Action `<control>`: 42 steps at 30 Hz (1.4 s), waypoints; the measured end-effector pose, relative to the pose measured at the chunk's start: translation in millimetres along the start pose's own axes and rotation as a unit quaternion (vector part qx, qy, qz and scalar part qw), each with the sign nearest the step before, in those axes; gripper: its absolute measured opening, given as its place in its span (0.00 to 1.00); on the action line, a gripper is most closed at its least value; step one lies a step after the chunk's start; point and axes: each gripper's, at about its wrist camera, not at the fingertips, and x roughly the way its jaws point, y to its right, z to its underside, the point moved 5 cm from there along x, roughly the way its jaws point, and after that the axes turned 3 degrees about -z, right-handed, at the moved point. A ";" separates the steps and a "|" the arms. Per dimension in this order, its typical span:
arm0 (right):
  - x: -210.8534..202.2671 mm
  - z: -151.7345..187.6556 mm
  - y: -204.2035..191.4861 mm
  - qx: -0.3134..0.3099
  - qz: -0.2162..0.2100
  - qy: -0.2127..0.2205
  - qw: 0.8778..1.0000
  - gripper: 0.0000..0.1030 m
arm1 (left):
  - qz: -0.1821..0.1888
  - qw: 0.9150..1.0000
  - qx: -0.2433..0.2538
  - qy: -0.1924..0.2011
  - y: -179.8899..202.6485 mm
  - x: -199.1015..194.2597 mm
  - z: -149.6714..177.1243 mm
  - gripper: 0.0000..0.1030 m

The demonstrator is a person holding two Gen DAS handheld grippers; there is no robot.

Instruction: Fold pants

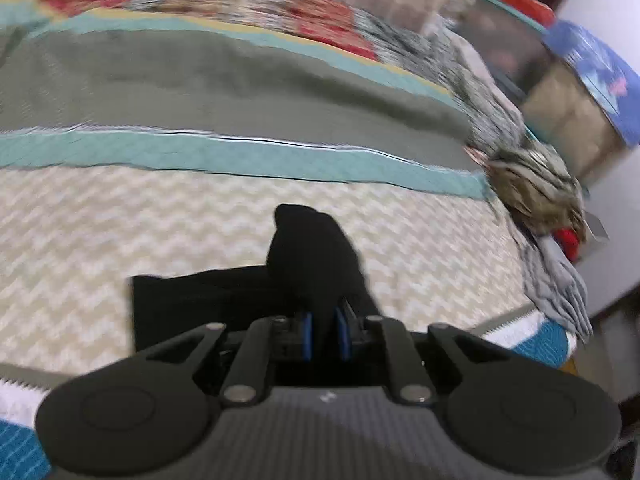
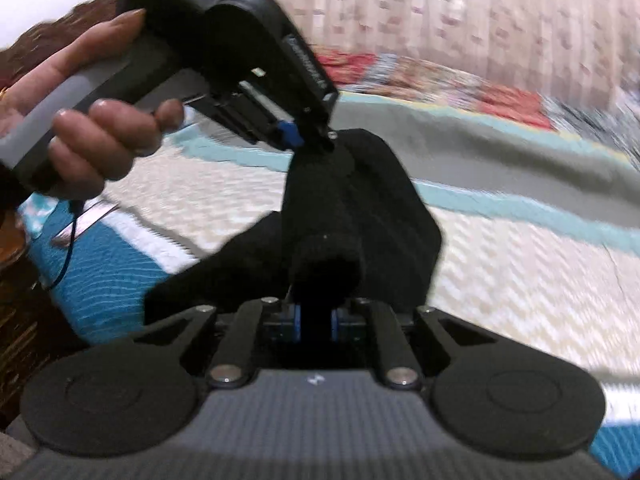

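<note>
The black pants hang bunched above the bed, held up by both grippers. In the left wrist view my left gripper is shut on a fold of the black cloth, with its blue pads pressed against the fabric. In the right wrist view my right gripper is shut on a thick roll of the pants. The left gripper shows there too, held in a person's hand and pinching the cloth's upper end. The cloth hides both sets of fingertips.
Below lies a bed with a cream chevron quilt, then teal and grey bands and patchwork behind. Crumpled patterned cloth and a grey garment sit at the bed's right edge. Boxes stand beyond it.
</note>
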 end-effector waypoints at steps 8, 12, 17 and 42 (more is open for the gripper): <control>61.4 3.2 -49.3 -0.084 -0.058 -0.060 0.993 0.20 | -0.069 0.994 -0.084 -0.019 -100.2 20.0 33.7 0.25; 73.0 19.5 -55.4 -0.116 -0.064 -0.084 0.988 0.32 | -0.119 0.988 -0.087 -0.047 -126.3 51.4 64.0 0.49; 32.6 3.5 -46.9 -0.088 -0.126 -0.054 0.987 0.52 | -0.089 0.987 -0.130 -0.014 -135.2 31.8 61.2 0.61; -13.4 19.1 109.1 0.249 -0.074 -0.010 0.965 0.80 | -0.006 0.987 -0.158 -0.004 -122.6 18.7 88.6 1.00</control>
